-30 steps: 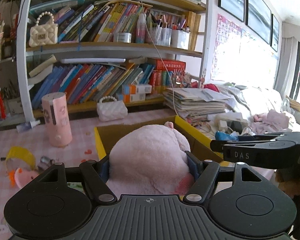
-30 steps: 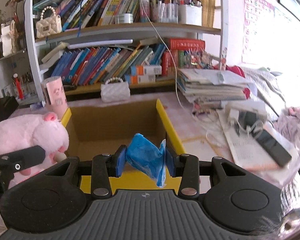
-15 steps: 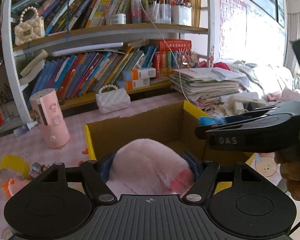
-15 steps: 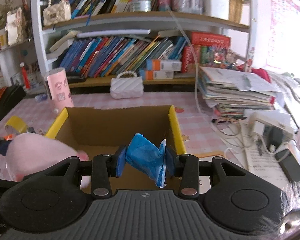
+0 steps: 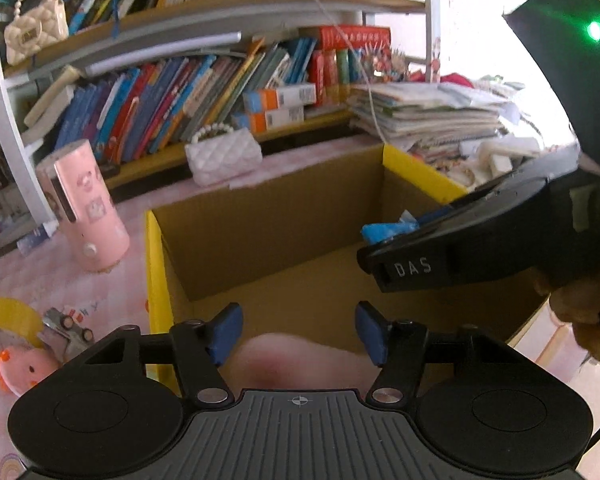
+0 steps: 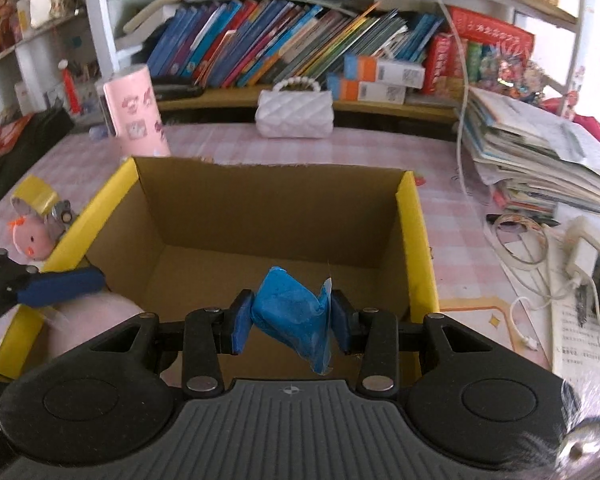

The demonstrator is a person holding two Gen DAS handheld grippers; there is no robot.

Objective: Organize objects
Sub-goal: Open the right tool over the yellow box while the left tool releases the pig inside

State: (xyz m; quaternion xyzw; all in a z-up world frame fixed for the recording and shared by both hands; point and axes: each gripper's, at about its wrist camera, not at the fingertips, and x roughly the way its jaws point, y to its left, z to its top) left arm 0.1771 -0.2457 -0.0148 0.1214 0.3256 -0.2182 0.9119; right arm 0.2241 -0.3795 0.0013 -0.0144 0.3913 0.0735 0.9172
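Both grippers hang over the open cardboard box [image 6: 268,216], one freed of its plush toy, the other clamped on a blue packet.

The left gripper [image 5: 298,330] stands with its blue pads apart; its jaws have just been closing, yet nothing sits between them, and the pink plush toy [image 5: 296,358] lies below them inside the box at its near left corner. The right gripper [image 6: 290,318] is pressed tight on a crumpled blue packet [image 6: 294,312], held above the box's bare floor. On the pink checked tablecloth [image 6: 228,146] behind stand a pink cylinder [image 6: 136,112] and a white quilted purse [image 6: 294,112].
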